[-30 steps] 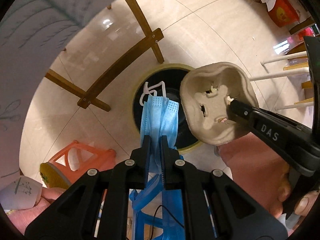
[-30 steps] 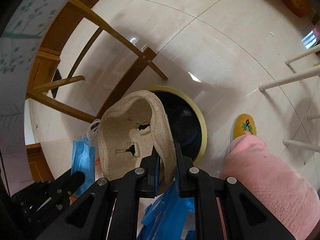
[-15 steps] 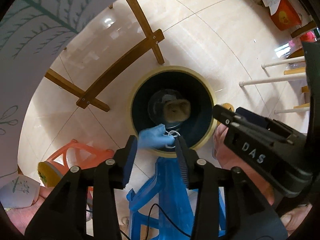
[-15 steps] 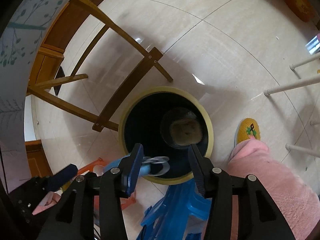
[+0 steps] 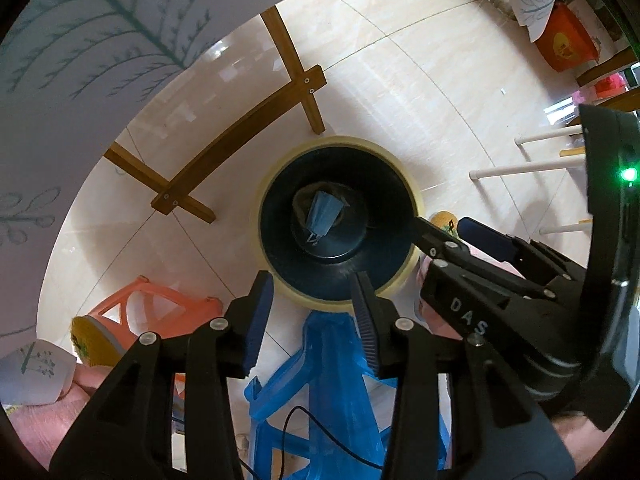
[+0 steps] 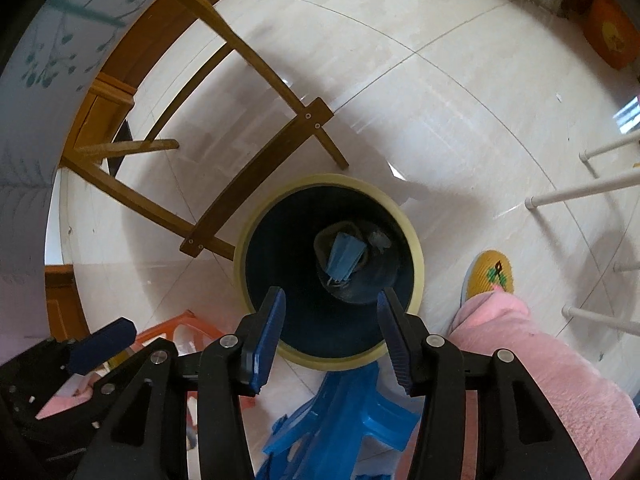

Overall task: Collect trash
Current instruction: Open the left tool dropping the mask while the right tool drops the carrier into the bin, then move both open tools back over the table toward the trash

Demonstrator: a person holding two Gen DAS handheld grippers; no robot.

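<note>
Since the earlier frames both claws have let go: the blue face mask (image 5: 323,216) and the brown pulp cup tray (image 6: 326,240), then clamped above the bin, now lie at the bottom of the round black trash bin (image 5: 414,200), the mask on top of the tray. The bin, with its pale yellow rim, stands on the cream tiled floor (image 5: 400,92) beside the wooden table legs (image 5: 240,136), with a blue plastic stool (image 5: 332,368) at its near side. The left gripper (image 5: 316,316) hangs over the bin's near rim, jaws parted and empty. The right gripper (image 6: 332,328) hovers likewise, jaws parted, holding nothing. A pink sleeve (image 6: 520,344) shows at its right.
</note>
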